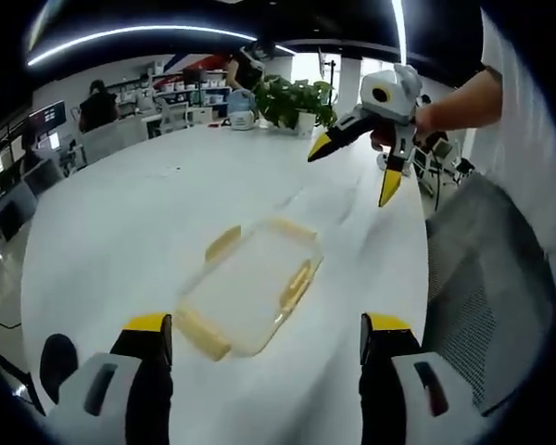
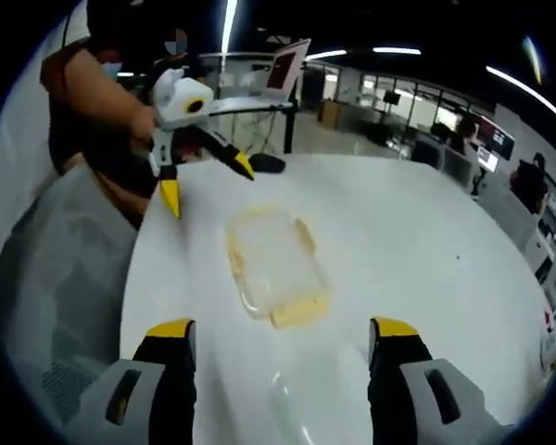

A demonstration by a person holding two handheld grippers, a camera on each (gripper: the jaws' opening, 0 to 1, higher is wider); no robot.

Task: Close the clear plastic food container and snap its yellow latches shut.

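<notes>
A clear plastic food container (image 1: 250, 287) with yellow latches (image 1: 202, 334) lies flat on the white table (image 1: 120, 232), its latch flaps splayed outward. My left gripper (image 1: 267, 329) is open just short of its near end, the yellow-tipped jaws wide apart. My right gripper (image 1: 352, 171) hovers open above the table beyond the container, held by a person's hand. In the right gripper view the container (image 2: 273, 264) lies ahead of my open right gripper (image 2: 283, 329), and the left gripper (image 2: 208, 185) hangs open past its far end. Whether the lid is seated, I cannot tell.
A potted plant (image 1: 292, 100) stands at the table's far end. A grey mesh chair (image 1: 482, 278) is beside the table edge, also seen as the chair (image 2: 56, 278) near the person. A dark round base (image 2: 267, 164) sits at the table edge. Office desks and people are behind.
</notes>
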